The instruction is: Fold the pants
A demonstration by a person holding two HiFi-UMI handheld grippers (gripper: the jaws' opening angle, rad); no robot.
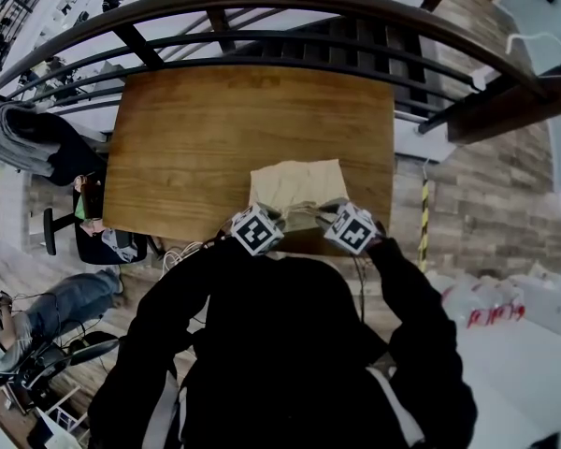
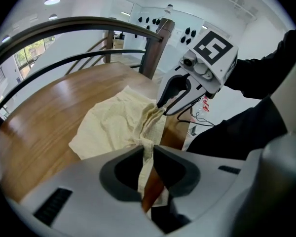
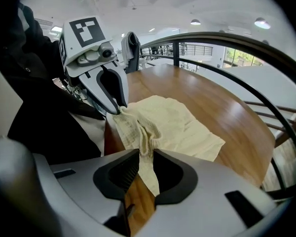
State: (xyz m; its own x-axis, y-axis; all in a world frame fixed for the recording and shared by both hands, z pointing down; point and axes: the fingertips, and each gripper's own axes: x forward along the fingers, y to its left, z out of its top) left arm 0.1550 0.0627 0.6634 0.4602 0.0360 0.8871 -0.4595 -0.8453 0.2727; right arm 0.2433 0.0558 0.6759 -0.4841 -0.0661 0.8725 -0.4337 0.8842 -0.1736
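Observation:
Pale yellow pants [image 1: 294, 185] lie partly folded at the near edge of the wooden table [image 1: 196, 129], right of centre. Both grippers point steeply down at the near hem, side by side. My left gripper [image 2: 147, 144] is shut on a bunched strip of the fabric [image 2: 118, 125], which hangs down between its jaws. In the right gripper view that gripper [image 3: 119, 108] shows with its tips at the cloth's corner. My right gripper [image 3: 143, 152] has a fold of the pants [image 3: 172, 122] between its jaws, which stand apart and do not press it. The head view shows only their marker cubes [image 1: 257, 229].
A dark curved railing [image 1: 262, 7] runs behind the table's far edge. The person's dark sleeves and body fill the near side. Below at the left sit a chair [image 1: 51, 232] and people on a lower floor. White bags [image 1: 486, 302] lie at the right.

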